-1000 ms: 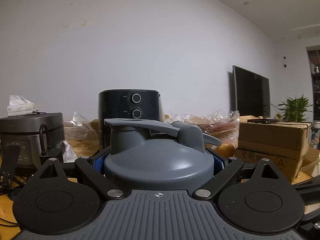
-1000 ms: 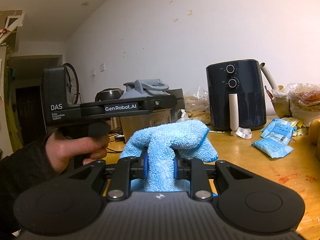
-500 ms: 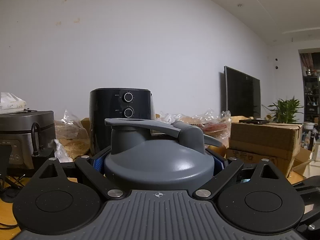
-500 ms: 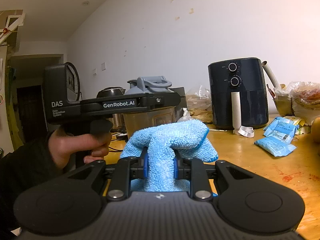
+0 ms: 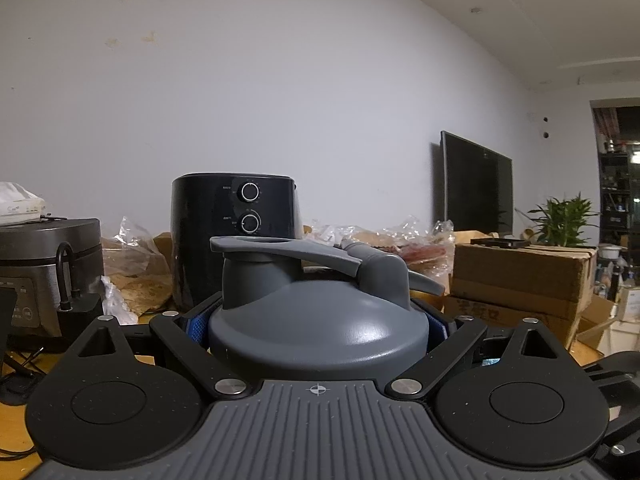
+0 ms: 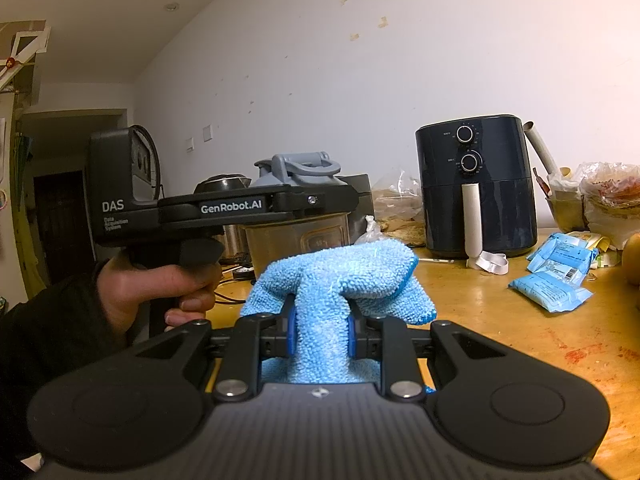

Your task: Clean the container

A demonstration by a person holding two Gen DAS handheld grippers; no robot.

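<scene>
Over the wooden table [image 6: 500, 304], both claws are loaded. Left gripper [image 5: 318, 320] is spread wide, its blue-padded fingers [image 5: 196, 326] clamped on either side of the grey container [image 5: 316, 320], gripping just under the smooth matte plastic lid. That lid is domed, with a flat looped carry handle and a stubby capped spout on top. From the right-hand camera you can see the container's body below the lid is translucent and brownish, held up off the table by a hand [image 6: 160, 288] in a dark sleeve wrapped round the gripper's black pistol handle.

Right gripper [image 6: 320, 332] is pinched narrow, pads squeezing a fluffy bright-blue microfibre cloth [image 6: 340, 280]; the nubbly fabric bunches up between the fingers and flops over them in soft folds. Cloth and container sit near each other, not touching.

Behind, a glossy dark air fryer [image 6: 476, 184] with two round dials stands against the wall, crinkled blue packets [image 6: 556, 280] lying beside it.
</scene>
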